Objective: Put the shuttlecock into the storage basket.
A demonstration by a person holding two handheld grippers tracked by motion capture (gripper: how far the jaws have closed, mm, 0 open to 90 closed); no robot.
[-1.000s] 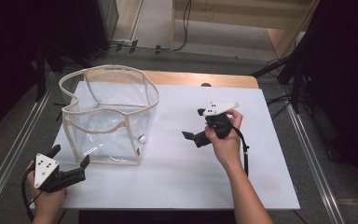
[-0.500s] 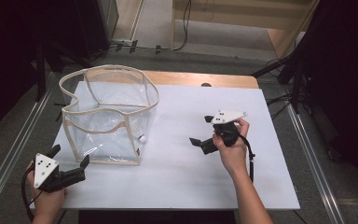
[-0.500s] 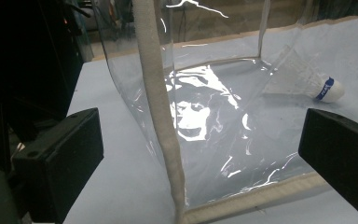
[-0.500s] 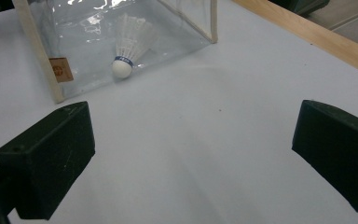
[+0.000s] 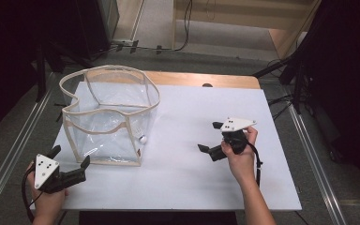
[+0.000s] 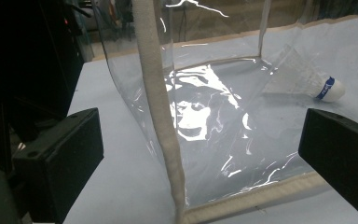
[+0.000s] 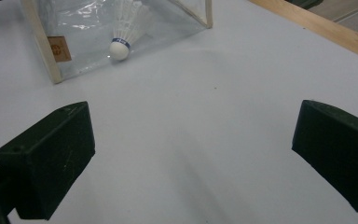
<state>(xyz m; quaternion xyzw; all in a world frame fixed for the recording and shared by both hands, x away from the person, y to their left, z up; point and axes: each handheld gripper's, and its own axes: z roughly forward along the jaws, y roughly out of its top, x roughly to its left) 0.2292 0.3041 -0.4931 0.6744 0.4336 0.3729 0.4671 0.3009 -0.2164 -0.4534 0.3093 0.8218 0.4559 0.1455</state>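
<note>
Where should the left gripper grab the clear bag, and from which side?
Likely the beige-trimmed vertical corner edge of the clear bag, approached from the near-left corner where the left gripper sits. Its open jaws already straddle that seam, which looks stiffer than the floppy clear panels. The shuttlecock lies well away from it.

Bright overhead light, glare on clear bag [image 6: 200, 112], dark surroundings, soft shadows

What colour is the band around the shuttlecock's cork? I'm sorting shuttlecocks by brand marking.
Blue, on a white cork, clearest in the left gripper view: shuttlecock.
</note>
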